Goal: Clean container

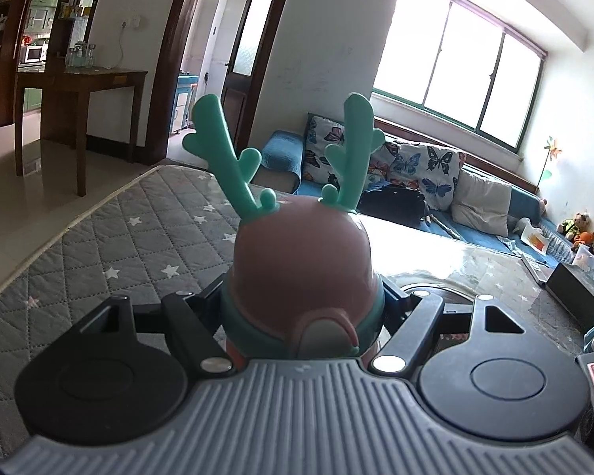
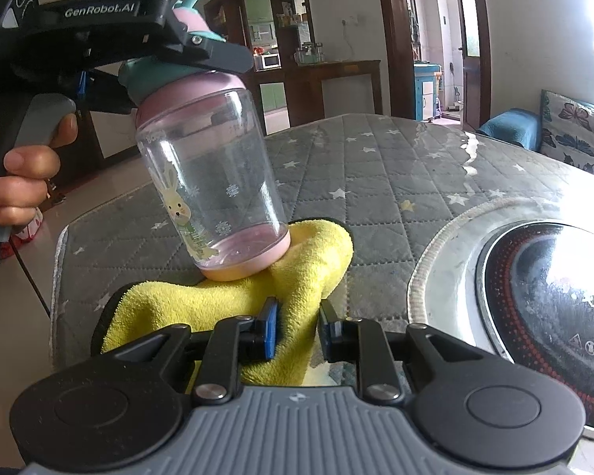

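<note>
1. The container, a clear child's bottle [image 2: 214,182] with a pink base and a rabbit print, is held tilted above the quilted table cover [image 2: 376,174]. Its base touches a yellow cloth [image 2: 297,277].
2. Left gripper [image 1: 303,301]: jaws pinch the bottle's lid [image 1: 301,261], a pink dome with green antlers, from both sides. In the right wrist view a person's hand [image 2: 19,174] squeezes that gripper's trigger.
3. Right gripper [image 2: 297,328]: blue-padded jaws are pressed onto a fold of the yellow cloth; the cloth bulges up between them to the bottle's base.
4. Step in hand, as judged: wiping the bottle's outside, cloth against the bottom edge. The wall looks clear, with faint haze that may be glare; I cannot tell how much of it has been wiped.
5. Next move calls for: a firm left hold on the lid so the bottle does not twist, with the cloth drawn around the base and up the wall.
6. Risk: the lid is rounded, so side pressure from the cloth could lever the bottle out of the pinch.
7. A stovetop [image 2: 550,308] sits to the right, apart from the work.
</note>
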Demonstrator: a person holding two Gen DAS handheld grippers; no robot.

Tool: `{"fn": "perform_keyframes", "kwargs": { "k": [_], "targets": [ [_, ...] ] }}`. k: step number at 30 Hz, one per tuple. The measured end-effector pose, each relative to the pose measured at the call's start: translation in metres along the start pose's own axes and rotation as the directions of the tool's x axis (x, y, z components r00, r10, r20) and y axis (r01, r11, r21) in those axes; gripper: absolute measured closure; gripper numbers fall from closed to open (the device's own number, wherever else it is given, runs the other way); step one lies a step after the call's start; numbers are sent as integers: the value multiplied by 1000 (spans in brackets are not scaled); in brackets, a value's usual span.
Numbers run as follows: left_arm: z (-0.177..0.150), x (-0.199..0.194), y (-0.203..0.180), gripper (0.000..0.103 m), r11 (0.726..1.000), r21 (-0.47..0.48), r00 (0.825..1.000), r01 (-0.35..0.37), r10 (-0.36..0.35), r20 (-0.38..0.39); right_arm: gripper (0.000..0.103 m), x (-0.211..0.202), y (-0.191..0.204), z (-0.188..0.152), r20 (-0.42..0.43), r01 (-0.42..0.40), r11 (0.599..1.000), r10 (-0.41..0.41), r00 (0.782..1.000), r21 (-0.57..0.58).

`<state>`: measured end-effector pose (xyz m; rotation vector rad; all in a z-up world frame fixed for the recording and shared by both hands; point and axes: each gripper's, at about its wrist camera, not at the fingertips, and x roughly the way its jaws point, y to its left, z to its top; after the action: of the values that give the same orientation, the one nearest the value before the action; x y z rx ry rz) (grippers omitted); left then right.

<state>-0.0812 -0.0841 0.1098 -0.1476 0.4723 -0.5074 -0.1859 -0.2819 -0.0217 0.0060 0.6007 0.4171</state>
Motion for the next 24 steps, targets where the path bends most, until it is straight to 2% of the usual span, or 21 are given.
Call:
{"fn": "perform_keyframes", "kwargs": {
  "k": [7, 11, 21, 24],
  "targets": [
    [2, 3, -14, 29, 998, -19, 998, 59, -59, 7, 81, 0, 0, -1, -1, 0, 1000, 0, 1000, 10],
    [2, 4, -17, 30, 996, -33, 996, 84, -84, 12, 72, 0, 0, -2, -2, 3, 1000, -3, 1000, 14],
    [1, 5, -26, 31, 990, -50, 991, 132, -132, 17, 68, 1, 1, -4, -4, 1, 1000, -1, 1000, 19],
    [0, 2, -25, 31, 990, -45, 991, 133, -133, 12, 57, -2, 1, -4, 1, 2, 1000, -2, 1000, 15]
  ]
}}
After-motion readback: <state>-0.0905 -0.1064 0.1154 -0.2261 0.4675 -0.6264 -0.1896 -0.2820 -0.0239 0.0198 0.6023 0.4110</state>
